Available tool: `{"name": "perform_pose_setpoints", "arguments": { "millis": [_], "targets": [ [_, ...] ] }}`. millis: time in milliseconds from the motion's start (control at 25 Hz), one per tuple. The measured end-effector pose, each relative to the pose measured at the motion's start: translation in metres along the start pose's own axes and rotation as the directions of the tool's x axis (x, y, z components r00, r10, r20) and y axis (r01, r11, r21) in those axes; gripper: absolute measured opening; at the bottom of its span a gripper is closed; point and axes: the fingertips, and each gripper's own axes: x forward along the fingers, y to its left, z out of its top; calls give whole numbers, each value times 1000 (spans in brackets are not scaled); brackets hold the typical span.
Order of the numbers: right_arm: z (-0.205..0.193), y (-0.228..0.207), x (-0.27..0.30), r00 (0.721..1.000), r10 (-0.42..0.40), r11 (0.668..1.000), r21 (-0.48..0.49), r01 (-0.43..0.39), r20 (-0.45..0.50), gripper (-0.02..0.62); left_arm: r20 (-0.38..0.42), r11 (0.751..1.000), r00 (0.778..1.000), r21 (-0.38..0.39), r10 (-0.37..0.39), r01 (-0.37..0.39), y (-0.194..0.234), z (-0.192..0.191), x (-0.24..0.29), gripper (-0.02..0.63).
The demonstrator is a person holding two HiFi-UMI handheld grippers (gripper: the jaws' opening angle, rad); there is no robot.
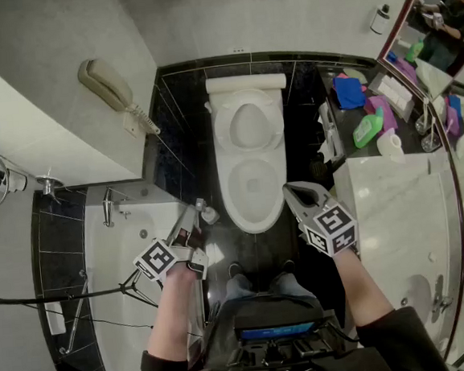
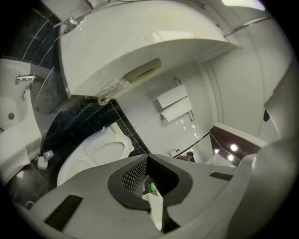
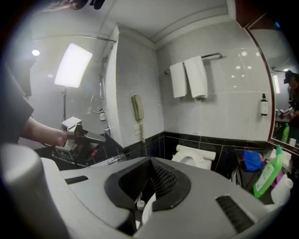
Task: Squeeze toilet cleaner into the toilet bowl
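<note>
Green bottle, likely the cleaner, stands on the dark tabletop right of the toilet, upper right of frame. Probably light, soft, slick plastic, so take it mid-body. Left tongs and right tongs are pressed together, empty.
</note>
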Motion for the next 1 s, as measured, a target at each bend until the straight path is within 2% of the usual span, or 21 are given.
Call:
{"name": "perform_pose_setpoints", "arguments": {
  "millis": [80,160,240,280,320,360,440,480,520,560,800,920,960,1000],
  "targets": [
    [-18,-23,-11,999,-44,999,20,44,-18,3,-23,993,999,114,39,-36,-10,-9,16,6],
    [-34,-41,-22,996,-79,996,44,80,-37,3,-50,974,997,222,64,-52,-20,-20,34,6],
    [-50,-55,-33,992,-111,991,74,115,-58,3,-79,941,992,332,101,-70,-27,-33,50,6],
    [-59,-61,-39,989,-128,987,89,134,-68,3,-86,910,987,404,133,-88,-28,-40,56,6],
    [-67,-66,-45,986,-145,983,104,153,-79,3,-84,864,981,491,172,-110,-27,-45,62,6],
    [-73,-71,-51,983,-162,978,117,171,-88,3,-72,800,974,586,214,-132,-27,-50,67,6],
    [-85,-77,-60,977,-188,969,140,202,-105,3,-29,637,961,754,275,-159,-28,-59,74,6],
    [-89,-78,-64,974,-197,966,149,212,-111,3,-13,575,959,803,285,-160,-31,-63,77,6],
    [-92,-79,-66,972,-203,963,157,219,-116,3,-9,543,960,826,281,-151,-36,-67,80,6],
    [-96,-78,-67,971,-206,961,162,223,-120,3,-15,534,963,834,269,-136,-40,-72,82,6],
    [-98,-68,-54,970,-214,956,179,231,-113,3,-93,560,978,828,185,-27,-53,-79,86,6],
    [-92,-68,-47,968,-234,952,182,247,-92,5,-141,563,981,825,133,42,-61,-78,87,6],
    [-90,-69,-45,966,-246,949,182,257,-81,31,-154,564,981,824,121,60,-62,-77,88,6],
    [-87,-70,-42,963,-259,946,182,267,-70,31,-166,563,980,823,111,75,-62,-74,88,6]
  ]
}}
